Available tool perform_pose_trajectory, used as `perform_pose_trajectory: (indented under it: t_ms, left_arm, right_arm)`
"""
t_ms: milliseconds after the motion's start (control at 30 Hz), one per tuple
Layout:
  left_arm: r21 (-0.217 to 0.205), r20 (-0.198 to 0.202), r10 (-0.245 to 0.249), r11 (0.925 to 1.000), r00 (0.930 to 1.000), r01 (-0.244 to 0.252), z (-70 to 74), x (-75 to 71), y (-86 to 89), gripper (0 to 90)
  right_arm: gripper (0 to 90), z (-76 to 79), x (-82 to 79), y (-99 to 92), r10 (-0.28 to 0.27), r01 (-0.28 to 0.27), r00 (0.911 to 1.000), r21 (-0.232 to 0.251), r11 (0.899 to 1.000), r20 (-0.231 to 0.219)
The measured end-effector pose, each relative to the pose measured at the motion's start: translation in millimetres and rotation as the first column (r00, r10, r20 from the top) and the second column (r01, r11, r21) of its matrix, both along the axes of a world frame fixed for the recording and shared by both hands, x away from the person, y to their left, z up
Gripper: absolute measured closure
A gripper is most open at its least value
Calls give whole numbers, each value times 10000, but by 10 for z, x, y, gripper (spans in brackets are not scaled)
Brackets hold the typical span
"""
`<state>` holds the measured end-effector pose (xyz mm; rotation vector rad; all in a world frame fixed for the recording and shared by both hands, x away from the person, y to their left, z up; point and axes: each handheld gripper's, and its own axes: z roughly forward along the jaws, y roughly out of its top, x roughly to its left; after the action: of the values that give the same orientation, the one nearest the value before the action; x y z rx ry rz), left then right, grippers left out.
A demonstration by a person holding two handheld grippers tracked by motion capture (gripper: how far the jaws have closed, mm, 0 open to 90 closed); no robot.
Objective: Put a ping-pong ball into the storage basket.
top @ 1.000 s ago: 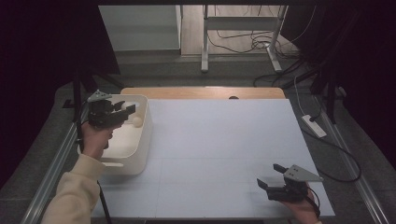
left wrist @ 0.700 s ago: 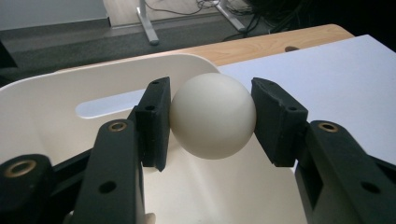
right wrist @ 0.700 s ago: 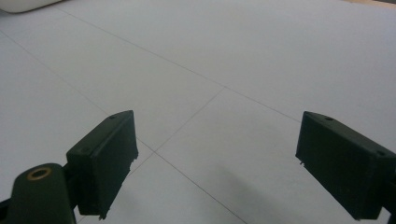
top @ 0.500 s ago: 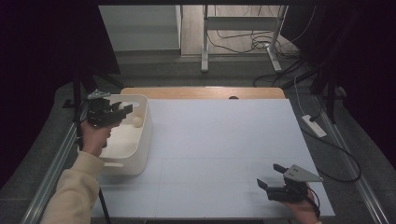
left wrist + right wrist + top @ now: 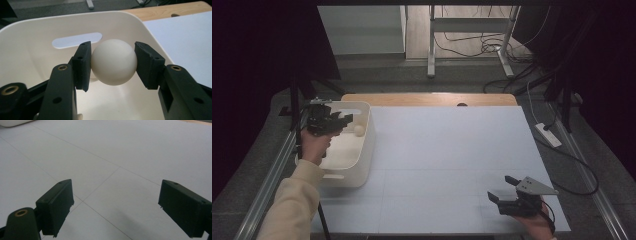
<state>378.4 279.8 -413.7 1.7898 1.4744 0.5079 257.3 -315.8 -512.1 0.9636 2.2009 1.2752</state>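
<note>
A cream ball [image 5: 113, 65] sits squeezed between the two black pads of my left gripper [image 5: 112, 61], which is shut on it. In the high view this gripper [image 5: 348, 121] hangs over the white bin [image 5: 368, 145] at the table's left, with the ball [image 5: 359, 130] at its tips above the bin's inside. The bin's far wall with its slot handle [image 5: 76, 40] is just behind the ball. My right gripper [image 5: 502, 188] rests at the front right of the white sheet, jaws wide apart. The right gripper [image 5: 116, 202] has only bare sheet between its fingers.
The white sheet [image 5: 452, 150] covers most of the table, and a strip of wood [image 5: 427, 98] shows along its far edge. A power strip [image 5: 548, 135] and cables lie off the right side. A metal rail [image 5: 267, 180] runs along the left.
My left gripper, still holding the ball, has drifted slightly lower and to the left over the bin. The right gripper has stayed put.
</note>
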Motion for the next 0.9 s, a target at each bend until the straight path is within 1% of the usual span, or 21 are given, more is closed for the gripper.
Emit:
perform_pose_trajectory:
  t_ms: [233,400,700,733,800,833,900]
  left_arm:
    - [74,-173,183,9998,9997,-181,-26,28,20,496]
    - [-1,-182,240,9997,9995,-240,-26,26,33,494]
    - [15,-126,211,9998,9997,-211,-15,21,26,486]
    - [43,-101,260,9997,9996,-260,-10,18,23,460]
    - [-2,-29,340,9994,9994,-340,5,8,16,370]
    - [-110,11,317,9994,9995,-317,15,3,18,310]
    - [-336,85,197,9992,9998,-194,35,-12,17,261]
  right_arm:
    - [128,-6,3,-5,-19,19,10000,-27,10000,-41]
    - [128,-5,1,-4,-20,20,10000,10,10000,-35]
    - [128,-5,1,-3,-26,26,10000,-28,10000,-38]
    - [128,-5,0,-3,-21,21,10000,-31,10000,-37]
    - [128,-6,0,-4,-10,10,10000,-4,10000,-36]
    - [128,-6,1,-5,-14,14,10000,1,10000,-33]
    - [128,-6,2,-6,-15,15,10000,1,10000,-34]
